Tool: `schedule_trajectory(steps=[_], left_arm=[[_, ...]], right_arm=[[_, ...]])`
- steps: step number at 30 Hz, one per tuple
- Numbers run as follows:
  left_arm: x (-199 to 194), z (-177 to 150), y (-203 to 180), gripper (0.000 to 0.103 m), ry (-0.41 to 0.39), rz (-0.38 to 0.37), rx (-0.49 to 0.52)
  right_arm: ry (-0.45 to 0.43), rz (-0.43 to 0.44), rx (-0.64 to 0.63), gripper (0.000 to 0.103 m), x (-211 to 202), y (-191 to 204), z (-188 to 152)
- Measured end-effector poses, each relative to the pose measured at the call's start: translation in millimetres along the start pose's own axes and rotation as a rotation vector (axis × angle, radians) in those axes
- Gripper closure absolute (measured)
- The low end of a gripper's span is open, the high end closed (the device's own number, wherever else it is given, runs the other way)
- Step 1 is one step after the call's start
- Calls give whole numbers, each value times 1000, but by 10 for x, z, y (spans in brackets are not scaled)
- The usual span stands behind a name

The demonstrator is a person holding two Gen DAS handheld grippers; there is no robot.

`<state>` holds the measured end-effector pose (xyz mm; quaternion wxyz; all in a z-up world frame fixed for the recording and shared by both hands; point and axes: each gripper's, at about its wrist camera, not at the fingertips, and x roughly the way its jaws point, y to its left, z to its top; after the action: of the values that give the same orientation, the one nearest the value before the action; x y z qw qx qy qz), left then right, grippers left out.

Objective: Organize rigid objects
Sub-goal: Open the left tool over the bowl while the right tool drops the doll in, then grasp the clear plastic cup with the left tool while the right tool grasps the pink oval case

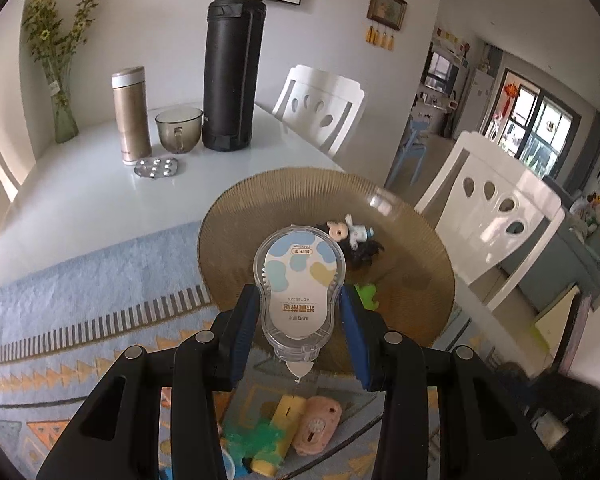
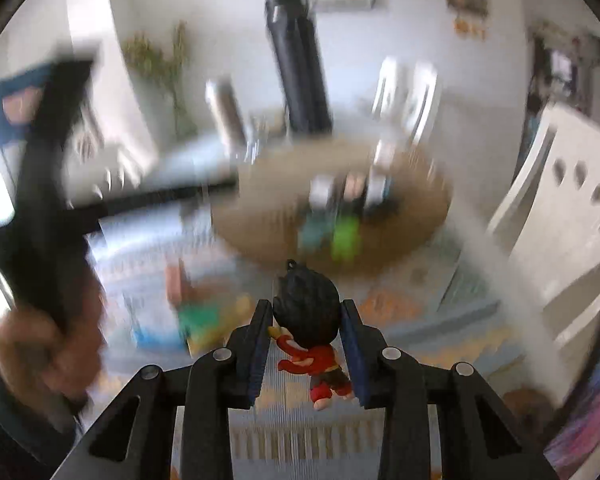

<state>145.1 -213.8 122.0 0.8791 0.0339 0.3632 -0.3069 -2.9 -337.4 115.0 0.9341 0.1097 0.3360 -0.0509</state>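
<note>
My left gripper (image 1: 299,312) is shut on a clear correction tape dispenser (image 1: 299,280) with a blue and yellow spotted label, held above the near rim of a round ribbed brown glass plate (image 1: 268,196). On the plate lie a small doll figure with black hair (image 1: 354,240) and a green piece (image 1: 367,294). My right gripper (image 2: 306,328) is shut on a toy figure with black hair and red clothes (image 2: 310,332), held above the patterned mat (image 2: 412,312). The right wrist view is blurred by motion; the plate (image 2: 268,216) shows ahead.
A tall black flask (image 1: 232,64), a gold thermos (image 1: 131,116), a glass cup (image 1: 179,130), a foil blister pack (image 1: 157,167) and a flower vase (image 1: 65,116) stand at the table's far end. A pink toy camera (image 1: 318,426) and yellow and green toys (image 1: 268,436) lie on the mat (image 1: 80,320). White chairs (image 1: 496,216) stand to the right.
</note>
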Motion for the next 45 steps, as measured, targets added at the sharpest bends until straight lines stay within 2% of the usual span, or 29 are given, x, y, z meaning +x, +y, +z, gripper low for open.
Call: schedule_trajectory(steps=[2,4,7,10,11,13,16,18,19,20,21,22,25,26,30,33,34,35,37,41,45], left_arm=[[67,43,-22,65,8,5,0],[194,48,-62,65,32,13,6],[369,-1,-75,64,74,12,-6],[446,-35,-56,62,98,-12,-20],[436,-32,-43,58,101,-8,-24],[345,-11,-5,57,88,8,-33],[27,13,90,57,33,-3,-57],[-231,-14,151,54,-9,-3,-73],[-437,-76,194,43,-42,-3,-79],[-544,-112,229,28,-60,3,-85],[-711,-206,272,24,-94,15,-94],[-927,-378,325,22,-142,32,-104],[-1226,-815,437,21,-153,97,-126],[-1288,-1028,500,21,-146,136,-142],[-1216,-1744,797,21,-58,246,-237],[-1130,-2100,956,22,-9,282,-306],[-1154,-2131,990,23,1,284,-332],[-1210,-2128,996,21,-25,273,-340],[-1335,-2153,939,18,-119,274,-313],[-1160,-2135,932,18,-21,270,-285],[-1143,-2154,854,18,-24,286,-241]], right_arm=[[-72,-40,34,70,-53,-43,252],[-86,-71,79,69,88,-119,467],[-16,-59,168,70,419,-285,604],[25,-108,230,69,668,-433,635],[36,-116,244,67,718,-478,655],[44,-131,248,65,739,-516,702],[-4,-133,195,64,498,-409,682],[-25,-124,153,50,330,-257,621],[-37,-106,131,35,232,-158,554],[-49,-82,108,23,135,-49,464],[-54,-47,76,20,66,77,357],[-55,0,31,20,1,230,215],[-30,86,-108,17,-53,644,-244],[-21,91,-147,13,-26,738,-404],[18,99,-212,13,205,878,-892],[34,58,-221,13,282,884,-956],[22,54,-222,11,274,887,-969],[30,50,-219,6,294,879,-969],[72,22,-203,6,403,862,-959],[88,-2,-163,6,447,797,-946],[83,1,-99,6,432,665,-916]])
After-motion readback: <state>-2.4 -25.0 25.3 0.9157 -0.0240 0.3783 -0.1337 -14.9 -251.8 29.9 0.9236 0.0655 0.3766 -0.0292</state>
